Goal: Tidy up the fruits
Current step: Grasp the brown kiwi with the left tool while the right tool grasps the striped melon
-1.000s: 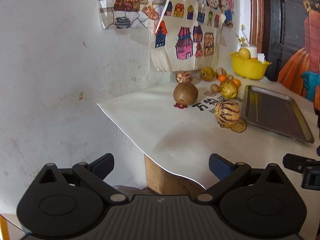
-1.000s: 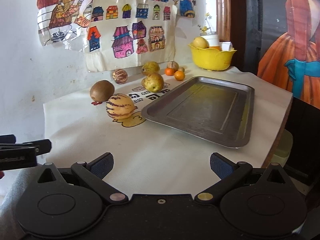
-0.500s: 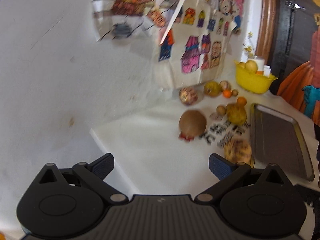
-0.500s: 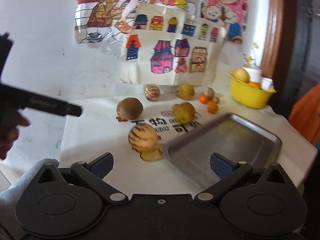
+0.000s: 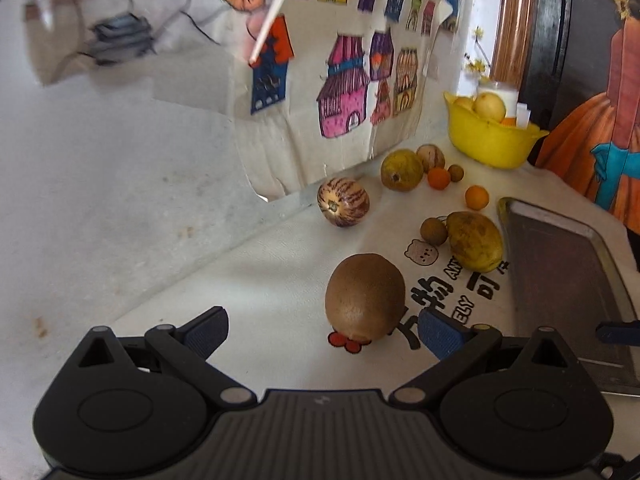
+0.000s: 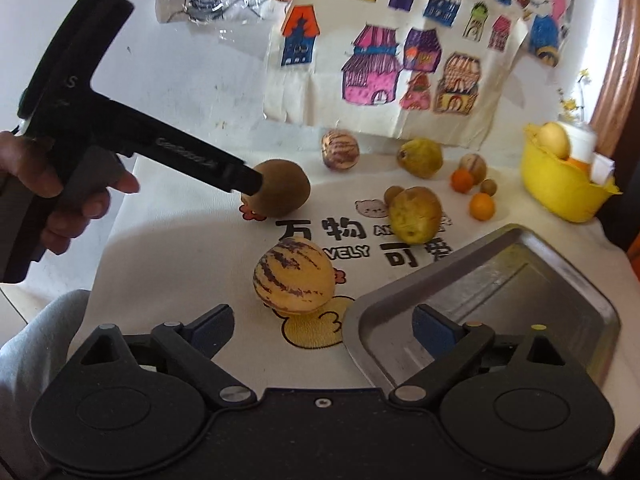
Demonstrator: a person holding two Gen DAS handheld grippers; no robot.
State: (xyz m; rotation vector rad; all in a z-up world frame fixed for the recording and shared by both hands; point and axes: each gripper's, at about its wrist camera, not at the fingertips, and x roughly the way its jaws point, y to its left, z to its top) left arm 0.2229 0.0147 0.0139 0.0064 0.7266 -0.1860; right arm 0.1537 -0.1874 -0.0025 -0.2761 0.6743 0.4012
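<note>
Moved: closer to the fruit than a second ago, both tools; kiwi now large in the left view, just ahead of the fingertips.
Left gripper: spread wide, pinching nothing; kiwi sitting a little right of centre, nearer the right fingertip, not yet between the pads.
Kiwi axis: roughly along the left tool's line of sight, blunt end toward the fingers; crosswise and slightly tilted in the right view.
Nearer hand: left, by judgement; in the right view its tip reaches the kiwi's near side.
Right gripper: spread wide, holding nothing; striped melon just ahead, between the fingers' lines; right fingertip over the tray corner.
Next need: probably a small shift right and forward, then closing across the kiwi's short width.
Farther out: pear, small oranges, yellow bowl at the back.
</note>
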